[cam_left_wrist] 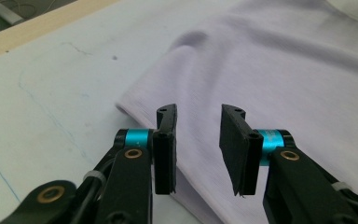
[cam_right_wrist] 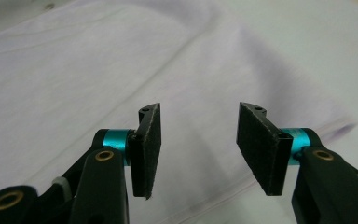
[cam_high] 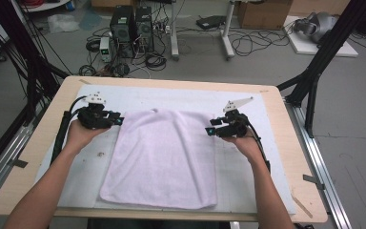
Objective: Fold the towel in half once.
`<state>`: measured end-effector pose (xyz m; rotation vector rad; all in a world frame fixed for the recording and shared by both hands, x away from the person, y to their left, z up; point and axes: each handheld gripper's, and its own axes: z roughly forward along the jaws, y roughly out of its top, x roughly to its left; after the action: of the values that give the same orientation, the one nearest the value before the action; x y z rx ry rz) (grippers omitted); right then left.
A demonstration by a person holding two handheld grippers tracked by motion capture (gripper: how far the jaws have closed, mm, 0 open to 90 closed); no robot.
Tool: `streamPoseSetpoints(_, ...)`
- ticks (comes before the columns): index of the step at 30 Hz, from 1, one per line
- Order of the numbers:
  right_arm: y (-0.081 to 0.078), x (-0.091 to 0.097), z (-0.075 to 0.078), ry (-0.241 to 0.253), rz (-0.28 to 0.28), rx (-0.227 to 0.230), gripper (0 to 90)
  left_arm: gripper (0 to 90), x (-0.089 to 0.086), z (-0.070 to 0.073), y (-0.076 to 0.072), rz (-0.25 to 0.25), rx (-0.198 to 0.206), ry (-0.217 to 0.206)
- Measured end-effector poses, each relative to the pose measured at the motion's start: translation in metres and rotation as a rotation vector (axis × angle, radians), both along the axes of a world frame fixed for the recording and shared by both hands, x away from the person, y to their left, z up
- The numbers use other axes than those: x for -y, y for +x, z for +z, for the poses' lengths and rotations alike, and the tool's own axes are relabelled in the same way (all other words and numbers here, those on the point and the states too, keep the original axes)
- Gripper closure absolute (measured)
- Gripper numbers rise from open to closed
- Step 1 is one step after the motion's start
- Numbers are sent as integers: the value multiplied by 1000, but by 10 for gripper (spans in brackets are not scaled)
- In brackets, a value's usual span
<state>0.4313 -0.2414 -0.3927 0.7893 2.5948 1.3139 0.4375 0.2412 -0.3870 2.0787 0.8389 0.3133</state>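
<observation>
A: Where does the towel [cam_high: 164, 157] lie?

B: Flat on the mat [cam_high: 248, 102], in the middle of the table [cam_high: 43, 129]. It looks folded already, with its near hem close to the mat's near edge and its far hem past the mat's middle.

A: And the tongs?

B: The left gripper [cam_high: 116, 120] hangs at the towel's far left corner, the right gripper [cam_high: 211, 130] at its far right corner. Both point inward over the cloth. In the left gripper view [cam_left_wrist: 198, 149] the jaws stand partly apart above the towel's edge with nothing between the pads; in the right gripper view [cam_right_wrist: 200, 149] they gape a little wider, also with nothing in them.

A: So what's the step?

B: I'd judge it's taking the two far corners for another fold. To do it well, come down on both corners at the same level, slide one pad under all the layers rather than just the top one, and bite close to the corner. Lift both hands together so the hem stays straight and the fold doesn't skew.

A: Anything beyond?

B: Past the table's far edge there are only cables [cam_high: 248, 43] and computers [cam_high: 131, 26] on the floor.
</observation>
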Motion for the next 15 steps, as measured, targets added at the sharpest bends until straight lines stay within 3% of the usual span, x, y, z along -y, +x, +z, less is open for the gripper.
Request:
streamPoseSetpoints(2, 12, 0, 2, -1, -26, 24, 507, 650, -2, -4, 12, 18, -18, -30)
streamPoseSetpoints(5, 28, 1, -5, -31, -53, 5, 503, 622, -3, -15, 25, 39, -43, -31)
streamPoseSetpoints(8, 35, 1, -16, -41, -74, -25, 489, 565, -3, -29, 35, 58, -87, -30)
streamPoseSetpoints(12, 39, -1, -25, -50, -82, -52, 486, 464, 0, -39, 41, 113, -97, -63)
streamPoseSetpoints(13, 40, -2, -26, -52, -82, -51, 485, 483, 2, -40, 41, 120, -90, -66)
streamPoseSetpoints(15, 40, -4, -26, -52, -82, -39, 484, 689, 5, -40, 40, 91, -79, -64)
